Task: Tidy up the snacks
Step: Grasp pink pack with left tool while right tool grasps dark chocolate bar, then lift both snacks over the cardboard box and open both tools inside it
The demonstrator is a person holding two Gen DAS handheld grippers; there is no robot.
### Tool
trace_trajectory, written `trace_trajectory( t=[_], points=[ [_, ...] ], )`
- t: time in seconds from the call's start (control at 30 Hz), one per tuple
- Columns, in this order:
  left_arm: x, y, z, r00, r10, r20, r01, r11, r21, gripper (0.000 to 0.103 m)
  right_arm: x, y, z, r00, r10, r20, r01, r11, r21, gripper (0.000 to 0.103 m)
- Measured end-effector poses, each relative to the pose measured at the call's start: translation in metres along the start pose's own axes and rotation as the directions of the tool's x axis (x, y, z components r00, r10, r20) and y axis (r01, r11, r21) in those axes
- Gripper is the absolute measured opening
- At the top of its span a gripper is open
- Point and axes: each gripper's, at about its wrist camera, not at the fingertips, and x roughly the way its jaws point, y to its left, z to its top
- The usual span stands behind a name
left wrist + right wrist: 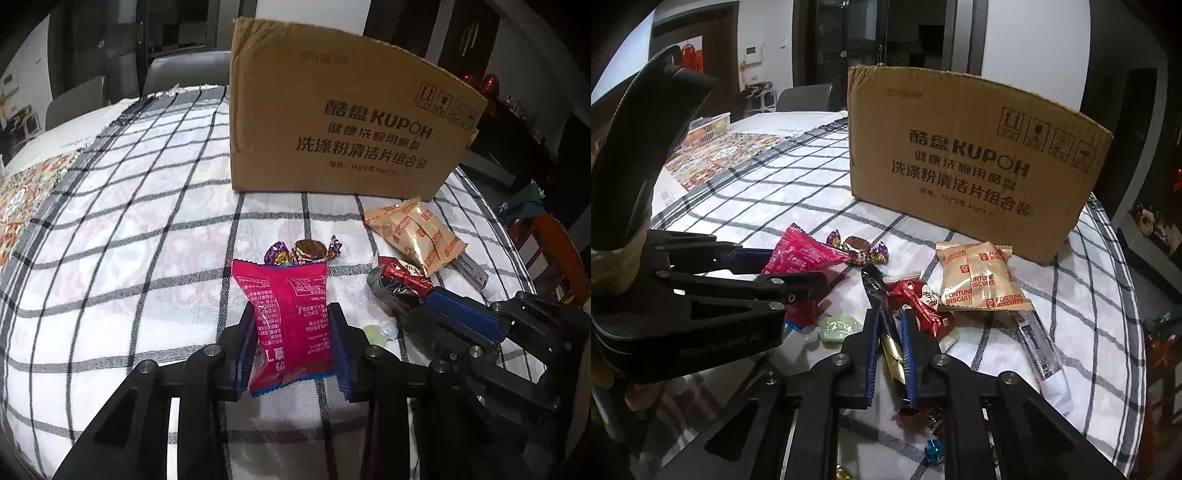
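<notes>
My left gripper (291,314) is shut on a pink snack packet (288,317), pinched between its blue pads just above the checked tablecloth (129,240). The packet also shows in the right wrist view (801,254). My right gripper (889,321) is shut on a black and gold stick packet (886,332); it also shows in the left wrist view (443,306). Beside it lie a red packet (923,302), a gold Fortune Biscuits packet (982,280), a purple-wrapped candy (858,245) and a pale green candy (836,328).
A tall KUPOH cardboard box (343,122) stands at the back of the table; its top is out of sight. A clear long sachet (1038,350) lies to the right. Small wrapped candies (932,452) lie under my right gripper. The table edge curves away at the right.
</notes>
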Motion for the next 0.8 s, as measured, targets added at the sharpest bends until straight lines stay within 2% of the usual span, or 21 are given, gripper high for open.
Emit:
trace_trajectory(
  t=[0.23, 0.8],
  points=[
    [-0.014, -0.003, 0.001, 1.0, -0.007, 0.026, 0.006, 1.0, 0.008, 0.036, -0.008, -0.003, 0.0, 1.0, 0.008, 0.013, -0.009, 1.0, 0.025, 0.012],
    [-0.075, -0.019, 0.013, 0.99, -0.017, 0.138, 0.01, 0.999, 0.047, 0.036, -0.062, -0.004, 0.018, 0.991, -0.023, 0.129, 0.017, 0.999, 0.05, 0.01]
  ],
)
